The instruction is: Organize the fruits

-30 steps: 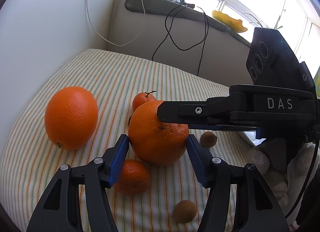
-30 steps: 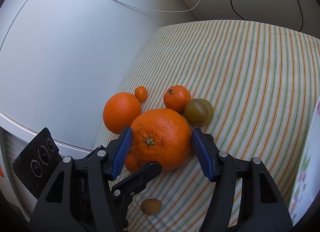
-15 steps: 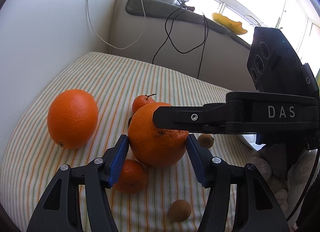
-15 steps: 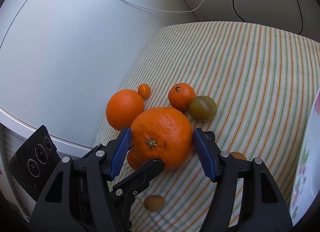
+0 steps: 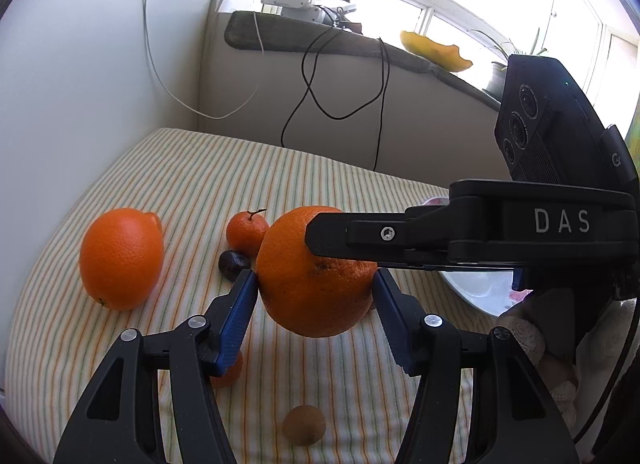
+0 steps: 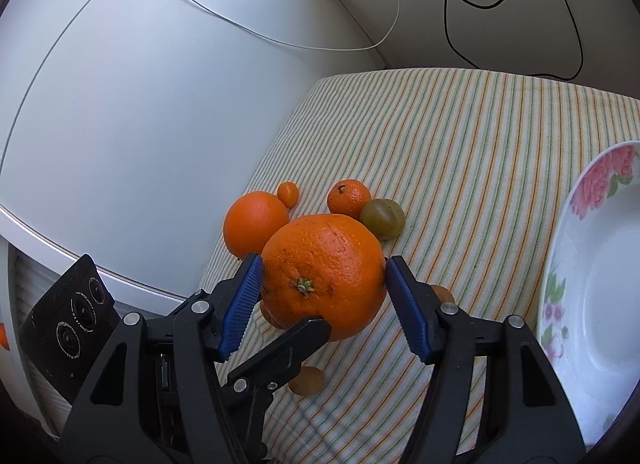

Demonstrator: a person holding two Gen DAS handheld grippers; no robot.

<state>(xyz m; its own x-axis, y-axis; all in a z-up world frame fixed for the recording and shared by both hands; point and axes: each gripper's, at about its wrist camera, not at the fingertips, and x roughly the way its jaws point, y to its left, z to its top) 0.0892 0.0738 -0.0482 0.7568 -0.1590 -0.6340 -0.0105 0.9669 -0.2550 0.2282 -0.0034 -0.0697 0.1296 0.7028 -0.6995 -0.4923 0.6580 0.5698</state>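
Orange fruit [image 6: 324,276]; striped cloth [image 6: 460,143] (green, orange); floral plate [image 6: 592,191].

A small orange fruit [image 5: 229,370] at lower left of the left wrist view is mostly hidden behind a blue gripper pad, and the same fruit [image 6: 270,314] shows only as a sliver under the large orange [image 6: 323,276] in the right wrist view. The flowered plate [image 6: 576,264] is cut off by the right edge of that view, and the brown fruit [image 6: 442,294] at right centre is largely covered by a black finger. In the left wrist view the plate [image 5: 480,291] shows only as a white sliver beneath the other gripper's body, and the items on the window sill [image 5: 304,3] at upper centre are washed out by backlight.
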